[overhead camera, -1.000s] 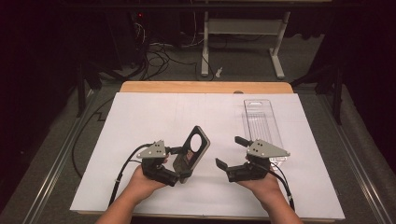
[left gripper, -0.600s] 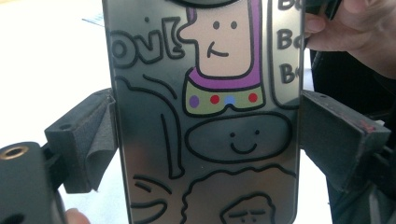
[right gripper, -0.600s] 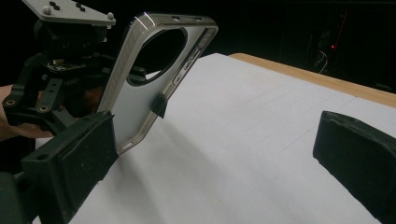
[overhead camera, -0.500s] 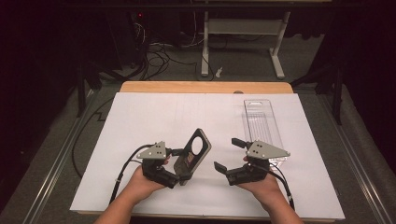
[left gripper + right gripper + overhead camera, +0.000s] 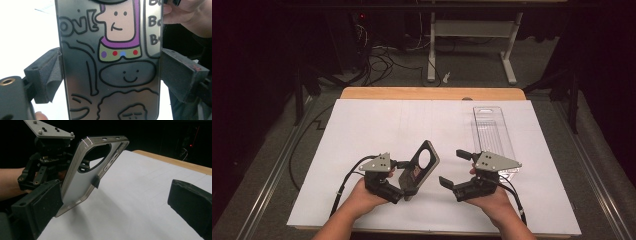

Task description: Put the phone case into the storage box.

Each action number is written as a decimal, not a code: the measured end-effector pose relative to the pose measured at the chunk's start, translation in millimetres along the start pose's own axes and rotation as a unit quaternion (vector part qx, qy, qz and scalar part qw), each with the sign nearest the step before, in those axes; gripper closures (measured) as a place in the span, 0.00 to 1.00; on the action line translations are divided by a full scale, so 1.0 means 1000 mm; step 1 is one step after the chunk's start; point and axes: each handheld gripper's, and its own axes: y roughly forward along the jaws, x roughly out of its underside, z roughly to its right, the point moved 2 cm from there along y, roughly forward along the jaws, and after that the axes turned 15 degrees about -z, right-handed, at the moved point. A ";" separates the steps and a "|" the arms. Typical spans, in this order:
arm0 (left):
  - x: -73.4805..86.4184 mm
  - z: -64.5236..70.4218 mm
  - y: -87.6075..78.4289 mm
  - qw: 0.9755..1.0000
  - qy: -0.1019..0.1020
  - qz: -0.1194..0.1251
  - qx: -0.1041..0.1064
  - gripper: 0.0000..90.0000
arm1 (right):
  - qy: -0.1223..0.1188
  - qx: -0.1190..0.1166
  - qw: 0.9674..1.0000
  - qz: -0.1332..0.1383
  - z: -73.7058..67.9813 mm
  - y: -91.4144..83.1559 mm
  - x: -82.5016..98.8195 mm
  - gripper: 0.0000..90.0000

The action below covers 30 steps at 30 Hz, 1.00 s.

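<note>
The left gripper (image 5: 404, 176) clamps a phone case (image 5: 419, 167) by its two long edges and holds it tilted up off the white table sheet (image 5: 362, 130), near the front middle. The case's inner face carries cartoon drawings (image 5: 117, 37). The right gripper (image 5: 455, 170) hangs just beside it, jaws wide apart and empty. A clear plastic blister pack (image 5: 492, 132) lies flat behind the right hand (image 5: 494, 202)

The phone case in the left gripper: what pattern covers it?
Black-outlined cartoon doodles on silvery grey, on the phone case, clearest in the left gripper view.
</note>
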 end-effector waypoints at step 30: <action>0.000 -0.002 0.000 0.999 0.016 -0.013 0.035 0.14 | -0.003 -0.044 0.999 0.016 -0.005 0.007 -0.015 0.00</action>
